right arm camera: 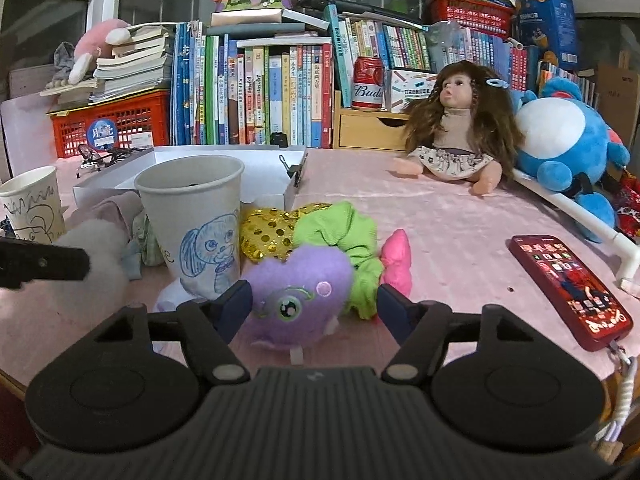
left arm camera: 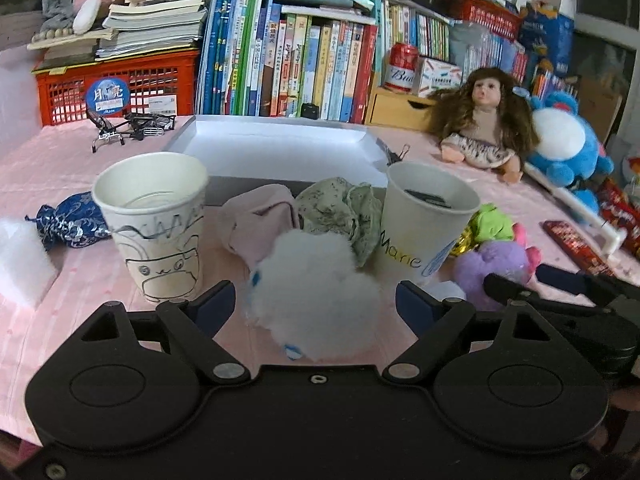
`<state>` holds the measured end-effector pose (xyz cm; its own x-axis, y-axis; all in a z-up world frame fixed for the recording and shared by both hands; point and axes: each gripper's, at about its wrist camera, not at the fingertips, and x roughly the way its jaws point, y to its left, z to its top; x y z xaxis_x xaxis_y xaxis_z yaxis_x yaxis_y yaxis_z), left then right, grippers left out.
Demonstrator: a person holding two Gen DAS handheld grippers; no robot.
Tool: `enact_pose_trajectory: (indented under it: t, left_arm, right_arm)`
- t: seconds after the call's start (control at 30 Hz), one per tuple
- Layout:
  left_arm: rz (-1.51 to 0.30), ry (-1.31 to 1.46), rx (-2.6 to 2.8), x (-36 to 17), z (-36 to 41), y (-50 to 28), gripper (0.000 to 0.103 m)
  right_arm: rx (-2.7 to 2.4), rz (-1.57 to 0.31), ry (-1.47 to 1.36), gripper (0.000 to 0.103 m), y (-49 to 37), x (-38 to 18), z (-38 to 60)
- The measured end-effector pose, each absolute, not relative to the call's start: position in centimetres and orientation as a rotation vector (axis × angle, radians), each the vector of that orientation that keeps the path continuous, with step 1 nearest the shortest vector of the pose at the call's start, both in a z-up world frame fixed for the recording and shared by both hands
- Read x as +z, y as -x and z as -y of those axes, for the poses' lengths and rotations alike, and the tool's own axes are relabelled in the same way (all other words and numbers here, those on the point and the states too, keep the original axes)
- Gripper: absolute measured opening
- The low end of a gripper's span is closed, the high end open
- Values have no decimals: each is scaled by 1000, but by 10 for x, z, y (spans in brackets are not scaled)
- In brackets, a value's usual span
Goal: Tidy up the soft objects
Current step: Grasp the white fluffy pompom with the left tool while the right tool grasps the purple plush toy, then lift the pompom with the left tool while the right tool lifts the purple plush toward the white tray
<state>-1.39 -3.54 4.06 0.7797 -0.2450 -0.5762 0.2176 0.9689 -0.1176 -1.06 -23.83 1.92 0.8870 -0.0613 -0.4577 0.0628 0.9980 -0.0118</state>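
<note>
You have 2 paper cups; ref = the "Marie" cup (left arm camera: pixel 424 220). 1 white fluffy toy (left arm camera: pixel 316 292) lies just left of it, between your left gripper (left arm camera: pixel 316 308) fingers, jaws wide, no contact. 1 purple plush (right arm camera: pixel 298 292), embroidered green eye, lies right of ref; right gripper (right arm camera: pixel 314 306) left pad touches it, grip can't be confirmed.

A pink-clothed table (right arm camera: pixel 440 216) fronts packed books (right arm camera: pixel 256 96) beneath dark windows (right arm camera: pixel 48 20).
</note>
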Motion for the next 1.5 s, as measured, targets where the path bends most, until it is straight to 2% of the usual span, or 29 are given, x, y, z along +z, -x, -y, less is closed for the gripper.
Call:
enact_pose_trajectory:
  t: [0.23, 0.97, 1.2, 1.5]
  left_arm:
    - [-663, -5, -217, 22, 53, 0, 75]
    - [-669, -33, -201, 8, 63, -10, 72]
    - [-656, -54, -209, 8, 68, -9, 65]
    - [-650, -63, -210, 9, 70, -7, 63]
  right_arm:
    - [-42, -480, 14, 79, 4, 15, 233]
    - [-40, -487, 59, 78, 3, 11, 223]
    - [-31, -493, 67, 78, -3, 7, 220]
    - [-16, -496, 56, 63, -4, 7, 220]
